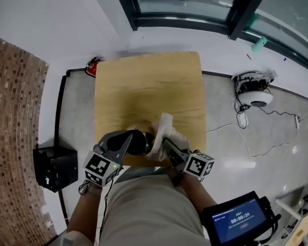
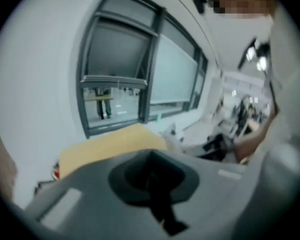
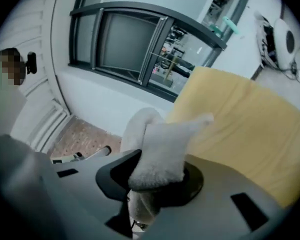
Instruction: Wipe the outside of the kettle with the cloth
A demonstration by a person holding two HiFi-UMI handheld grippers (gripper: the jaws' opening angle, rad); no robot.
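The right gripper (image 3: 156, 184) is clenched on the cloth (image 3: 162, 149) — likely soft, light and floppy, best held bunched near its middle — while the left gripper (image 2: 161, 204), closed and empty, sits by the kettle (image 1: 142, 141).

**One of Most, Two Grippers**

One table (image 1: 143, 81), one kettle (image 1: 140, 141), one cloth (image 1: 167, 127). Two grippers: left gripper (image 1: 126, 138), right gripper (image 1: 163, 141). One black box (image 1: 54, 168) lower left, one white round device (image 1: 256, 95) upper right, one screen (image 1: 237, 222) lower right.

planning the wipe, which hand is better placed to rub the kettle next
Right: the right claw is already shut on the cloth, close beside the kettle. The left claw carries no cloth.
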